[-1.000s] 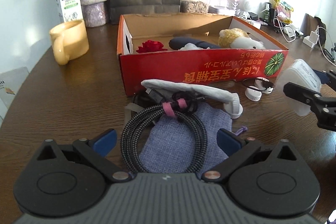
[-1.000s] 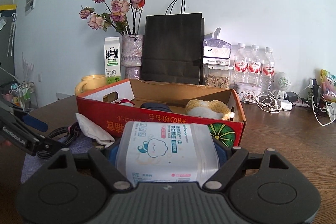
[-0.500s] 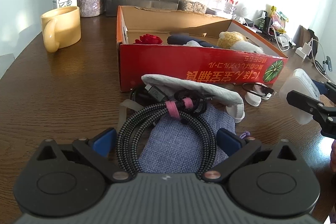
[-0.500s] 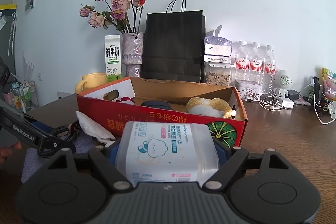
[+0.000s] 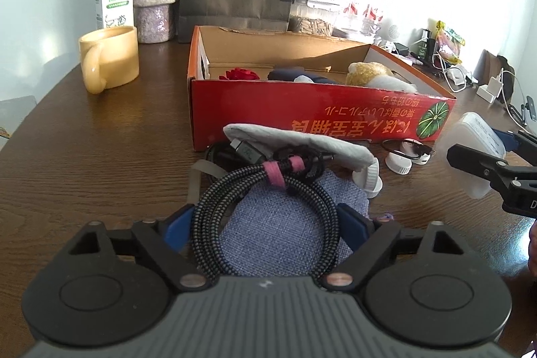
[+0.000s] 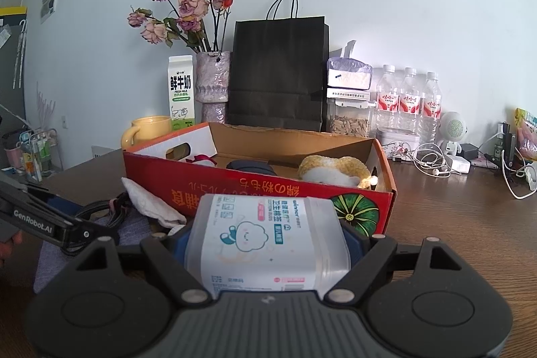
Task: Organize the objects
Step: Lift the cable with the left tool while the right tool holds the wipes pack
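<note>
While my left hand-held gripper [image 5: 265, 225] closes its 2 blue pads around the coiled black braided cable [image 5: 265, 210] with the pink strap, that coil lies on a blue-grey fabric pouch [image 5: 285, 230] on the dark wooden counter [image 5: 84, 163], just in front of the red cardboard box [image 5: 319, 119]. My right hand-held gripper [image 6: 268, 237] pinches a clear plastic cotton-swab container [image 6: 265, 240] by its sides, held near the box's front corner. A yellow plush toy [image 6: 330, 170] sits inside the box.
</note>
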A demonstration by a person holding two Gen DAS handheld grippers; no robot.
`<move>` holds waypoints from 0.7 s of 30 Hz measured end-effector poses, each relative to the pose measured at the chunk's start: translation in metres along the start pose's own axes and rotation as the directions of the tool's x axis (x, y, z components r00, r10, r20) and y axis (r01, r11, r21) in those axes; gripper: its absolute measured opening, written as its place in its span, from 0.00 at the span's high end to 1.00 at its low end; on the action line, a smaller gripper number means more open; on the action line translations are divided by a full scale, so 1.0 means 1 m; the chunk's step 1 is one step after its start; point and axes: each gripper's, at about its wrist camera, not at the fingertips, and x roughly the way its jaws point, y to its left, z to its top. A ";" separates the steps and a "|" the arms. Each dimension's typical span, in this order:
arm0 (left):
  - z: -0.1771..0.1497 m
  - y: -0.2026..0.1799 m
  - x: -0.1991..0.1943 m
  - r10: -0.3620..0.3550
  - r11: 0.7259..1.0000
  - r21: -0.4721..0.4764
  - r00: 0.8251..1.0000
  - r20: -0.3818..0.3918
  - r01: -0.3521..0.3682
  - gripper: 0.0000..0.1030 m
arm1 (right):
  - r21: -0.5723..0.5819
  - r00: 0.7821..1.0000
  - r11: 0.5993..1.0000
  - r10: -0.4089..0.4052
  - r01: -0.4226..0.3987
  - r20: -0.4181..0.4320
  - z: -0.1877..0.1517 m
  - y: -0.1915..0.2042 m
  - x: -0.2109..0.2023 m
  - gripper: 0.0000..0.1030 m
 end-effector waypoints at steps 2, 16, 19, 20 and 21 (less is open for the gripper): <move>-0.001 -0.005 -0.004 0.023 1.000 0.013 1.000 0.016 -0.024 0.14 | -0.001 1.000 1.000 0.000 0.000 -0.001 0.000 0.000 0.000 0.20; -0.013 -0.016 -0.025 0.031 1.000 0.002 0.999 -0.010 -0.031 0.14 | -0.005 1.000 1.000 0.001 -0.001 0.005 0.000 0.002 -0.002 0.20; -0.015 -0.017 -0.020 0.026 1.000 0.007 0.999 -0.047 -0.025 0.12 | -0.006 1.000 1.000 0.001 -0.001 0.006 0.001 0.002 -0.003 0.20; -0.013 -0.016 -0.019 0.021 1.000 0.008 0.998 -0.056 -0.020 0.12 | -0.006 1.000 1.000 0.001 -0.001 0.007 0.001 0.002 -0.003 0.20; -0.012 -0.016 -0.018 0.014 1.000 0.011 0.998 -0.067 -0.013 0.10 | -0.006 1.000 1.000 0.000 0.000 0.008 0.000 0.002 -0.003 0.20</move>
